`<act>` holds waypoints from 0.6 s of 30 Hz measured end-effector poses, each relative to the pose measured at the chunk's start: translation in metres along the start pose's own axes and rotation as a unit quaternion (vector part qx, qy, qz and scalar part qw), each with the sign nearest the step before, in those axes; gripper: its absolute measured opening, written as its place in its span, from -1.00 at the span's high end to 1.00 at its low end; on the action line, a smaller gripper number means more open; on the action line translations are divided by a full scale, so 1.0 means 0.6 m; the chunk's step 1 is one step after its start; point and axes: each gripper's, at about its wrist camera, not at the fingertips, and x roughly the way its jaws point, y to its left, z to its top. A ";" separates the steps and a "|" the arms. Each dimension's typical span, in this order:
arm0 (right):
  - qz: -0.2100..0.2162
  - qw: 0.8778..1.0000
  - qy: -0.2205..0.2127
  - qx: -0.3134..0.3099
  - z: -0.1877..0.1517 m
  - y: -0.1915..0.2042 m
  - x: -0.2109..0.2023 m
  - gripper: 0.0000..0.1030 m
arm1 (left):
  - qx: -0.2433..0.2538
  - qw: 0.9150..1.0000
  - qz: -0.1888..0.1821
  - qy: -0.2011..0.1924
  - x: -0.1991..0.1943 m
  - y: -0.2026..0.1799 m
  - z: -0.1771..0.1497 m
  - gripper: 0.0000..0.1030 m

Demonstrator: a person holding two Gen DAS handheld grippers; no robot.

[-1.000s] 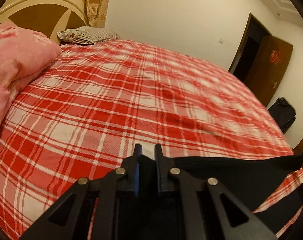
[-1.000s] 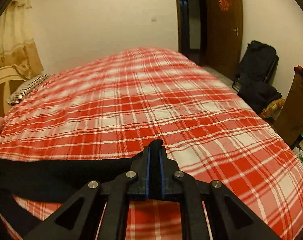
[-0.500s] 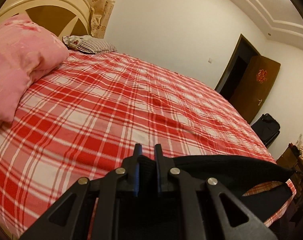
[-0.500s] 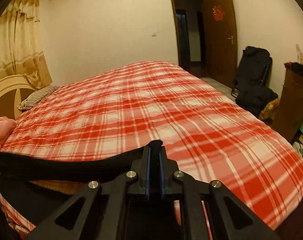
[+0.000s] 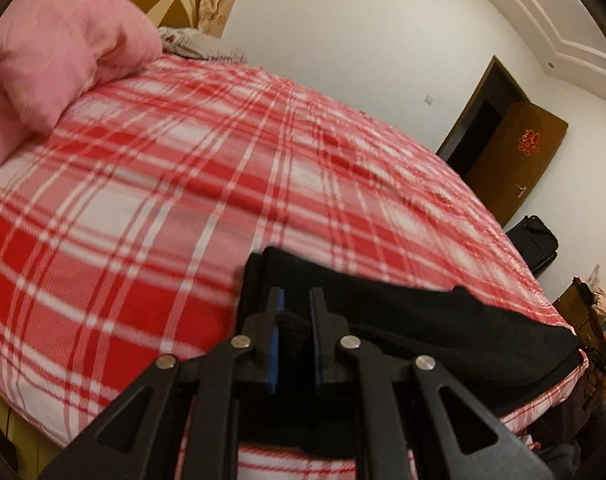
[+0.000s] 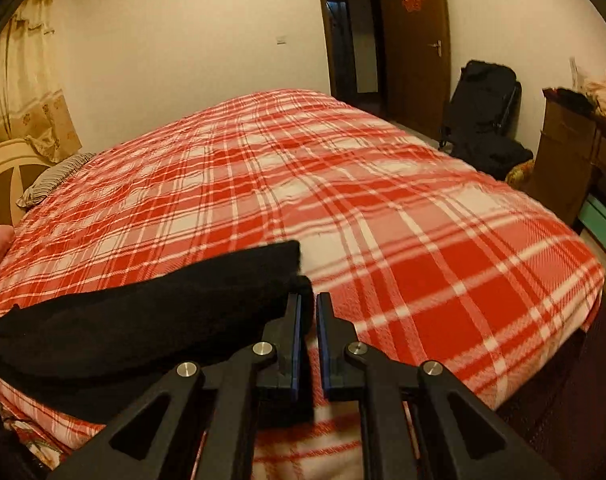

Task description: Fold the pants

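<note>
The black pants (image 5: 443,320) lie folded over on the near edge of the red plaid bed (image 5: 263,184); they also show in the right wrist view (image 6: 143,316). My left gripper (image 5: 297,300) is slightly open with black cloth still lying between its jaws, just behind the left corner of the fold. My right gripper (image 6: 309,304) is slightly open with an empty gap, right beside the right corner of the fold, which has slipped to the left of its fingers.
A pink pillow (image 5: 59,52) and a striped pillow (image 6: 55,178) lie at the headboard end. A door (image 6: 415,36), a black bag (image 6: 487,120) and a wooden cabinet (image 6: 571,152) stand beyond the bed's foot.
Both grippers carried the pants' edge forward over the bed, laid it down as a fold, and opened a little; the cloth has dropped out of the right jaws.
</note>
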 end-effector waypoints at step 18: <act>0.001 0.993 -0.002 -0.117 -0.012 0.210 -0.089 0.17 | -0.003 0.999 0.047 0.007 -0.046 0.014 -0.010 0.21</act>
